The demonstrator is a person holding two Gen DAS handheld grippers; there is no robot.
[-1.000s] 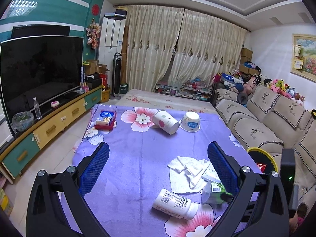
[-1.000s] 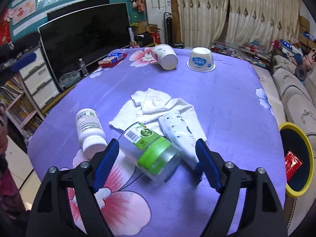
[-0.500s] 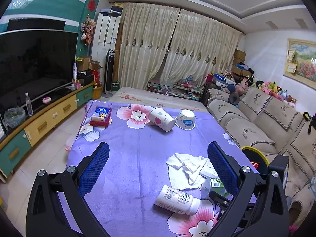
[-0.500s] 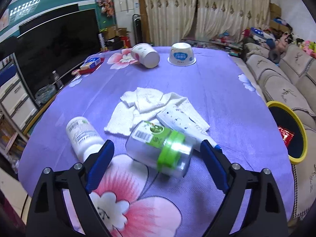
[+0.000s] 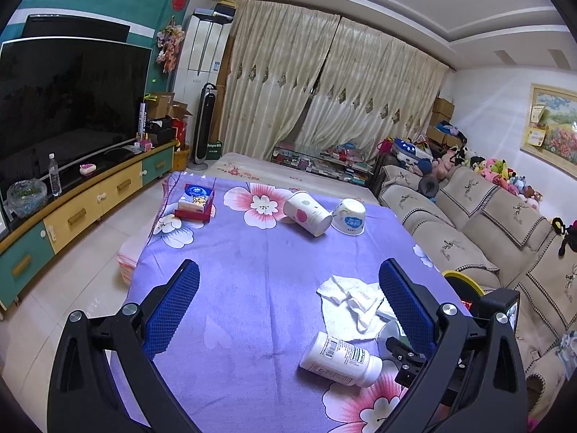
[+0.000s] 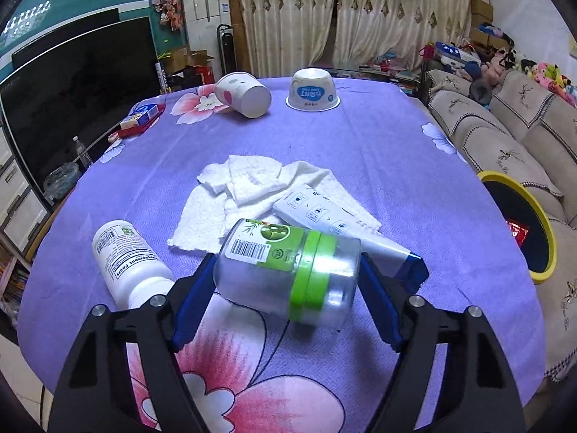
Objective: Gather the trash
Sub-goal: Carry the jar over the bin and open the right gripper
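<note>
The left claw (image 5: 285,306) is hovering above the near left part of the bench (image 5: 252,270), spread wide and gripping nothing. It is probably being kept out of the way while the other side works.

At the far left corner, one red tray with a tissue pack (image 6: 139,119) is resting. Toward the far edge, one paper cup (image 6: 245,94) is lying on its side and one paper bowl (image 6: 313,90) is sitting upside down just beside it.

At the near left, one white supplement bottle (image 6: 126,256) is lying on its side. In the middle, one heap of crumpled paper towel (image 6: 249,187) is lying under the far end of one white tube (image 6: 335,223).

The right claw (image 6: 286,281) is bracketing the clear jar with the green lid (image 6: 288,270), which is lying on its side near the front edge. The blue pads (image 6: 193,296) are flanking both ends of the jar; firm contact cannot be confirmed. This placement is setting up a lift.

Off the right edge, one yellow-rimmed bin (image 6: 541,249) is standing below bench level, holding one red wrapper (image 6: 517,231). Its position is allowing a short carry for each item.
</note>
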